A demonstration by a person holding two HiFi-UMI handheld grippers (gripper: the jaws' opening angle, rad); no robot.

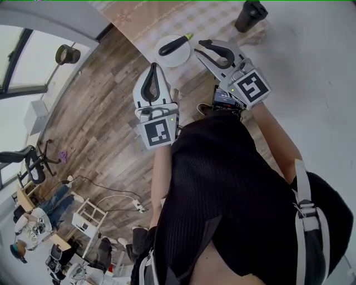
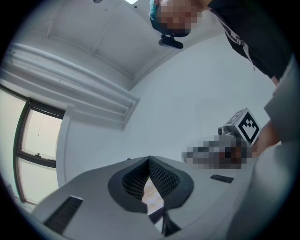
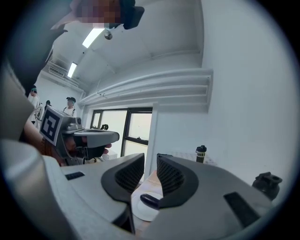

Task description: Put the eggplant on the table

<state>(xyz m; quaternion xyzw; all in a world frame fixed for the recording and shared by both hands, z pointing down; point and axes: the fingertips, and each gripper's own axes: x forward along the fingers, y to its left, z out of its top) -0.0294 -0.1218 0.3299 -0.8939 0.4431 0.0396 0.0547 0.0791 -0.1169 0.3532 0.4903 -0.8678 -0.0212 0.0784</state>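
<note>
A dark purple eggplant [image 1: 173, 44] with a green stem lies on a round white plate [image 1: 179, 57] on the light-clothed table [image 1: 139, 22]. My right gripper [image 1: 198, 47] hovers just right of the plate, jaws apart with nothing between them. In the right gripper view [image 3: 151, 159] the eggplant [image 3: 150, 200] and the plate [image 3: 139, 210] show beyond the gap between the jaws. My left gripper [image 1: 154, 67] hangs below the plate, over the table's edge. In its own view the left gripper [image 2: 149, 161] has its tips together and holds nothing.
A black tumbler [image 1: 250, 15] stands at the table's far right; a dark bottle [image 3: 201, 153] shows at the back in the right gripper view. A white wall runs along the right. Wood floor [image 1: 94, 128], an office chair [image 1: 30, 161] and people lie to the lower left.
</note>
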